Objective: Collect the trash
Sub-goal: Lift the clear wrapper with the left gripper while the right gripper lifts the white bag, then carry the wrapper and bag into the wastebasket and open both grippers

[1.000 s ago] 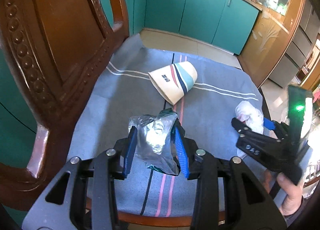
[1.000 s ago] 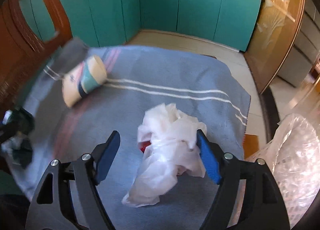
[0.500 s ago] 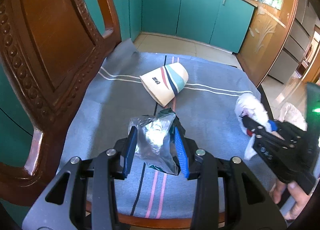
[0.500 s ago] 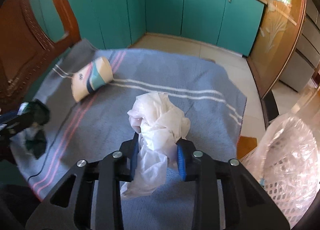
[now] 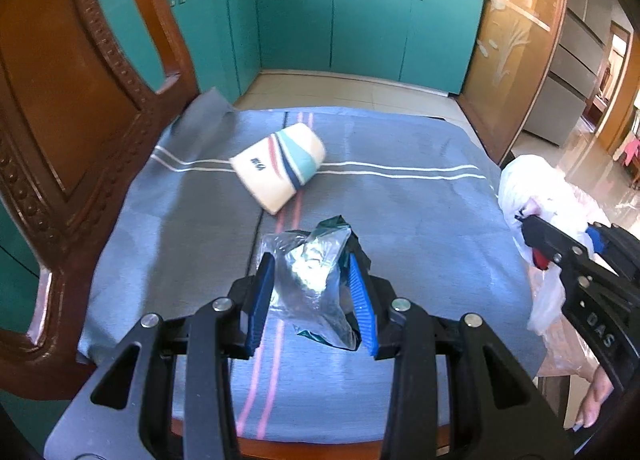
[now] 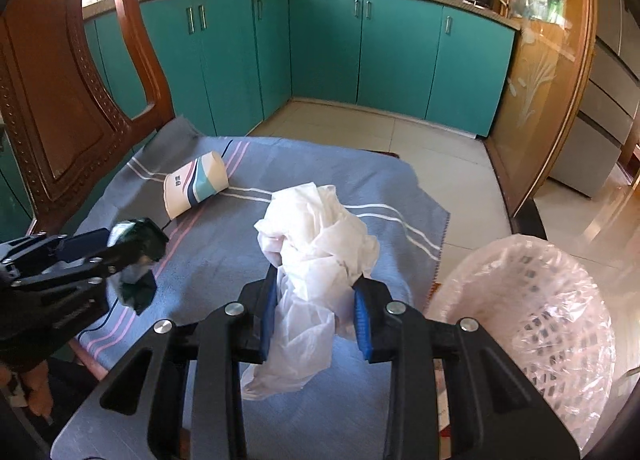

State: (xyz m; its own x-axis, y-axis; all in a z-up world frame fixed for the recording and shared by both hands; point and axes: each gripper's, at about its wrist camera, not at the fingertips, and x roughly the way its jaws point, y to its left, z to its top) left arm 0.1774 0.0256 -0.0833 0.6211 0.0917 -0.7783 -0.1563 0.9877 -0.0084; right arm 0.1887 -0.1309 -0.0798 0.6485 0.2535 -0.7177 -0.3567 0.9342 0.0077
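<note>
Two tools grip trash: left tool (image 5: 310,296) crinkled foil wrapper (image 5: 310,280), right tool (image 6: 316,312) crumpled white plastic (image 6: 316,248).

A cream paper cup (image 5: 278,174) banded in teal, navy and red lies on a blue-grey cloth (image 5: 400,212) striped white and pink. Blue pads (image 5: 357,296) flank a silver-and-green wrapper (image 5: 310,280); a white tissue wad (image 6: 320,244) nears a pink-lined white basket (image 6: 536,308). Teal cabinets (image 6: 392,52) stand behind.

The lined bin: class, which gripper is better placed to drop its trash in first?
Probably the right gripper. Its fingers clamp the white plastic bag, and the lined bin sits just beside it. The left gripper, holding the foil wrapper, is farther away.
</note>
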